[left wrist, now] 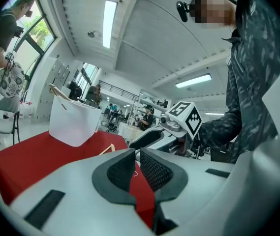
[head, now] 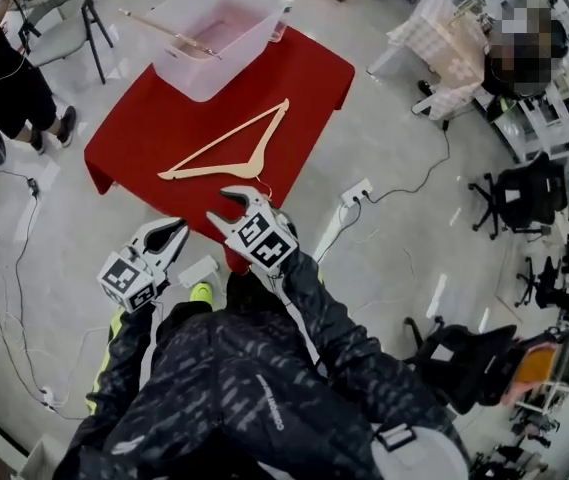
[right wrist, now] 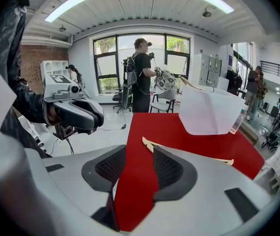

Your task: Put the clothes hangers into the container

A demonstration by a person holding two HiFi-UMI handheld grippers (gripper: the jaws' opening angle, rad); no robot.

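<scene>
One wooden hanger (head: 229, 148) lay flat on the red-covered surface (head: 144, 128), well apart from the container (head: 249, 53) and close to the near edge, its hook turned toward the person. That spot probably suited the next pick. The hanger sat just ahead of the right gripper (head: 226, 206), whose jaws stood apart with only red cloth showing between them, seemingly ready to take a thin arm of the wood.

A second hanger (head: 169, 33) was in the translucent container at the far corner, one end poking out over the rim, likely because it was too long to lie flat inside. So the job looked partly done, with one piece left on the cloth.

The left gripper (head: 169, 236) hung lower and nearer the person, off the edge of the surface, its jaws closed together and empty. I judged it idle, held clear so the right one could work alone.

No brand or label could be read on the hangers or the container. The marker cubes (head: 261, 238) on the grippers bore only black-and-white square patterns, no words. A line of small print ran along the patterned jacket (head: 264, 388), too small to read.
</scene>
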